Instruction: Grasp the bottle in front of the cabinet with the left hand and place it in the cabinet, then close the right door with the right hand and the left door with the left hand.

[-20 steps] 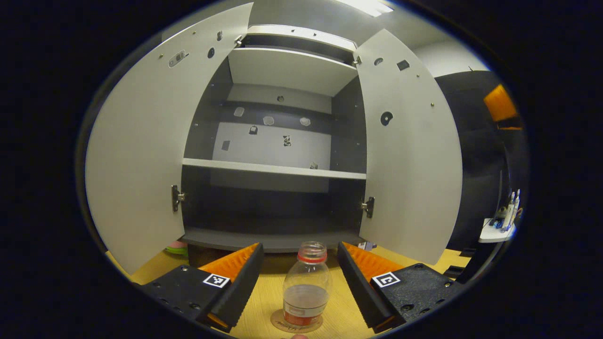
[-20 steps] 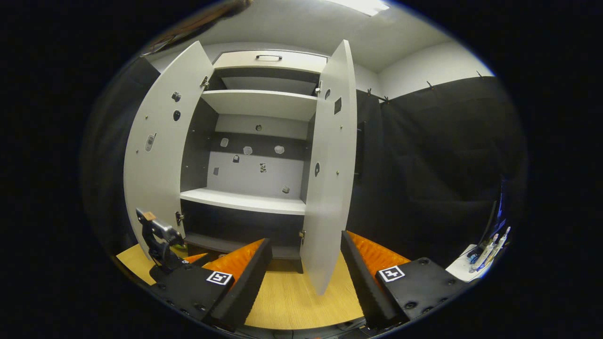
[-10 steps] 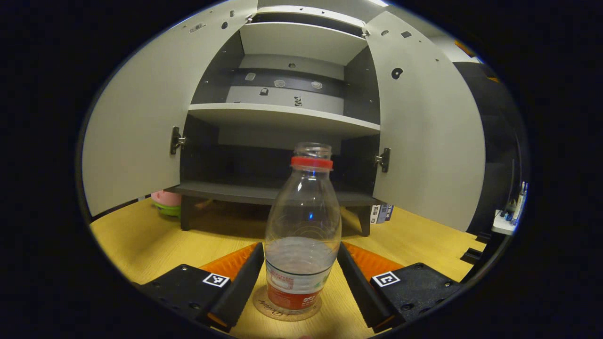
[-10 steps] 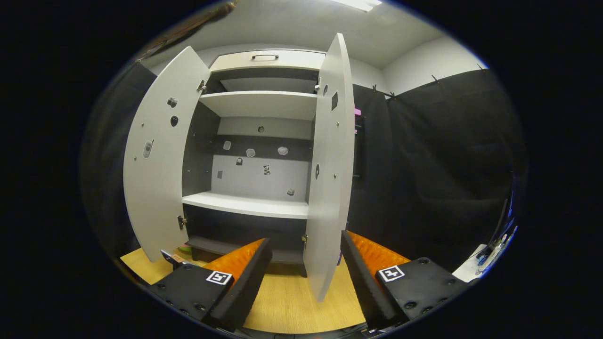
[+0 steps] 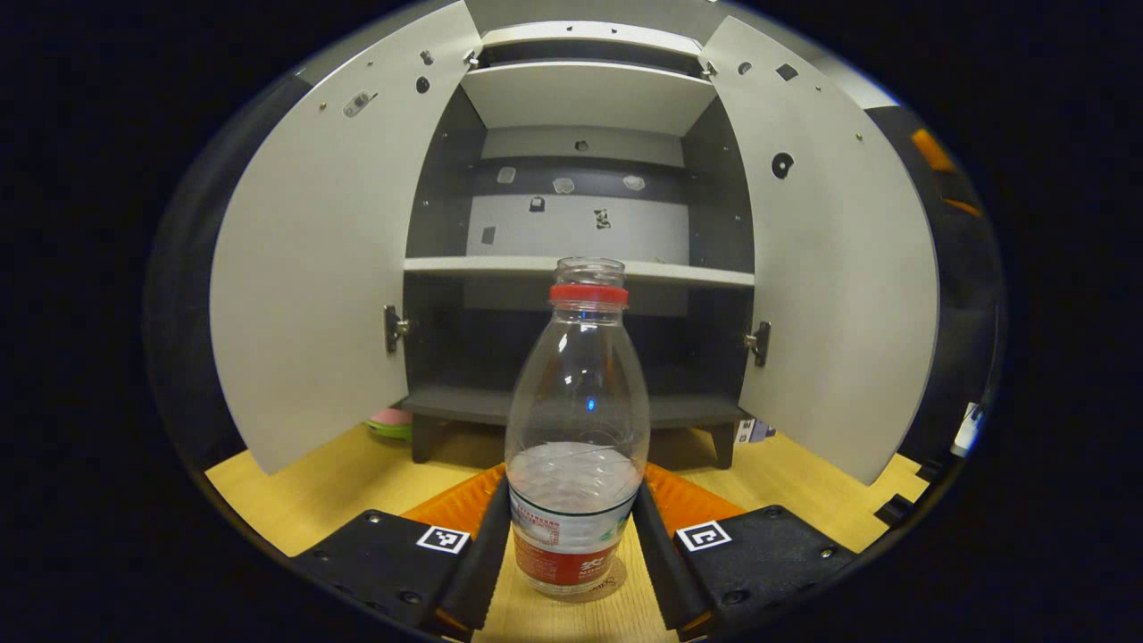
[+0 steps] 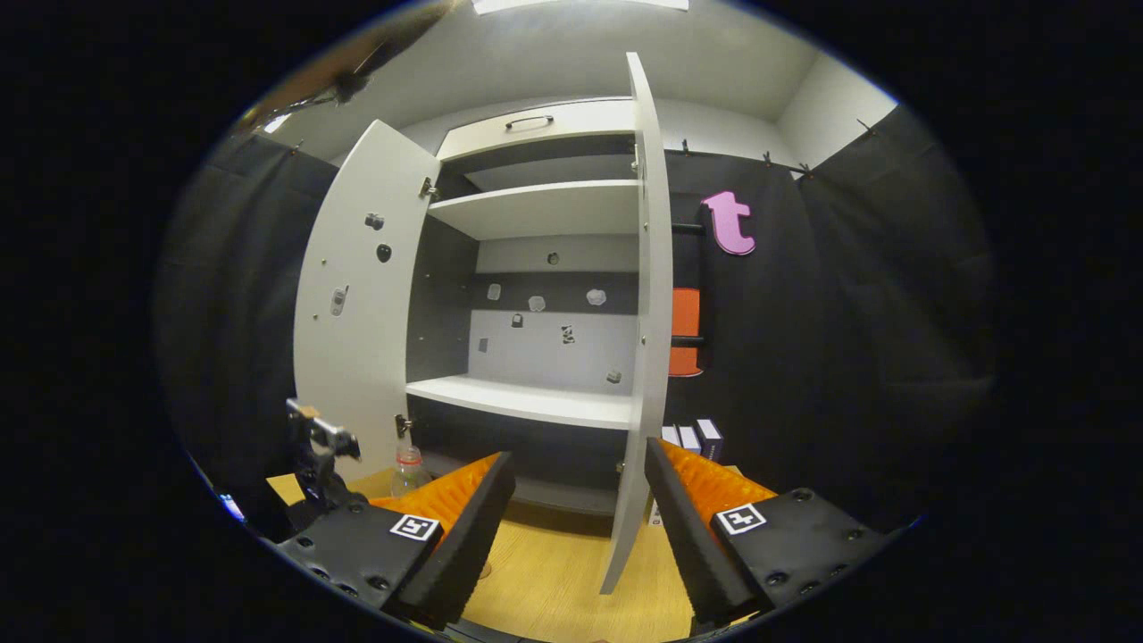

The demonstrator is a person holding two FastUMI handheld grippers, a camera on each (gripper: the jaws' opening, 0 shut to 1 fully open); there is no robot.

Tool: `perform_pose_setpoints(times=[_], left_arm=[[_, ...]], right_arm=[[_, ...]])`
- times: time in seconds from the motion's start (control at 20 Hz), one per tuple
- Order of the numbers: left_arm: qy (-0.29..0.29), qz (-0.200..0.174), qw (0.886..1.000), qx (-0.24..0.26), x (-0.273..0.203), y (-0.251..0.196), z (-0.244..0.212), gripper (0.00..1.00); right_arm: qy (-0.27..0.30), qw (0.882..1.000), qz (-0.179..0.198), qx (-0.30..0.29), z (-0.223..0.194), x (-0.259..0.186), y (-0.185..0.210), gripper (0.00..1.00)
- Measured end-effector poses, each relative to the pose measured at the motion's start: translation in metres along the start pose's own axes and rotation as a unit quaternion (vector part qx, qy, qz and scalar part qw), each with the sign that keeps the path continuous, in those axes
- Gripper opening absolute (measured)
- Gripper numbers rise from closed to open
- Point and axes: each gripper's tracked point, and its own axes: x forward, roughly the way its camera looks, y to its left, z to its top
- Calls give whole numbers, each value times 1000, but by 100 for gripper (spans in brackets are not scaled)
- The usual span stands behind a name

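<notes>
A clear bottle (image 5: pixel 576 429) with a red neck ring, no cap and a little water stands upright on the wooden table (image 5: pixel 304 491) before the open cabinet (image 5: pixel 580 266). My left gripper (image 5: pixel 571 482) is shut on its lower body, one finger against each side. Both cabinet doors stand wide open, the left door (image 5: pixel 312 268) and the right door (image 5: pixel 839 268). In the right gripper view my right gripper (image 6: pixel 579 455) is open with nothing in it, a short way in front of the right door's edge (image 6: pixel 650 357). The bottle (image 6: pixel 408 469) appears small at the lower left there.
A pink and green object (image 5: pixel 388 421) lies under the left door by the cabinet's foot. Small boxes (image 6: pixel 696 438) stand on the table to the right of the cabinet. The lower shelf (image 5: pixel 482 406) and middle shelf hold nothing.
My left gripper came down and forward around the bottle, then its fingers closed onto the bottle's sides. The right gripper view shifted right, so the right door now appears edge-on.
</notes>
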Motion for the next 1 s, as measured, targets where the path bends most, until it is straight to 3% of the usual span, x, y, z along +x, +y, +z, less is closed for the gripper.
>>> perform_pose_setpoints(times=[0.2,0.4,0.6,0.7,0.8,1.0], left_arm=[[-44,43,997,-35,-20,-2,90,70],[-76,44,995,-45,-21,-17,171,70],[-96,8,994,-48,10,-31,236,70],[-104,-34,993,-53,41,-42,262,70],[-92,-69,992,-42,81,-51,275,70],[-92,-97,991,5,159,-69,304,70]], right_arm=[[17,997,73,2,-10,-7,-7,97],[17,996,82,14,-12,-19,-36,97],[9,1000,7,29,-13,-30,-85,97],[6,999,-37,37,-15,-35,-106,96],[6,995,-91,37,-17,-39,-134,96],[7,982,-183,43,-24,-78,-179,97]])
